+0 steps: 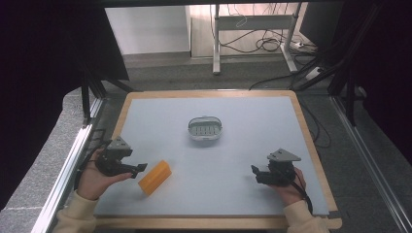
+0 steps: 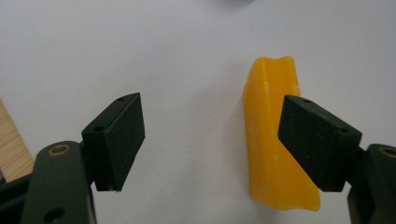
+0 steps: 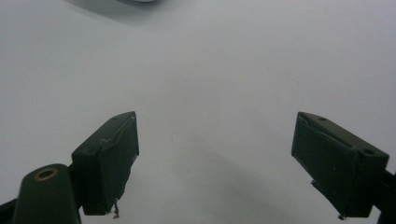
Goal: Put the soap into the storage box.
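Two claws rested low over the counter (image 1: 243,160), both with jaws spread wide and holding nothing. The left claw (image 1: 140,168) sat just beside the orange block (image 1: 155,177), one jaw overlapping it in the left gripper view, while the right claw (image 1: 254,172) stood well apart, with a small grey basket (image 1: 205,129) near mid-counter.

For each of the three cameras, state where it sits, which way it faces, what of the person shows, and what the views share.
High view: fixed above the person's side, facing forward and down on the table; both hands, left tongs, right tongs.
Left gripper view: rides the left tongs, looking along open jaws at the yellow block.
Right gripper view: rides the right tongs, open jaws over bare grey surface.
Shared: the yellow block appears in the high and left gripper views.
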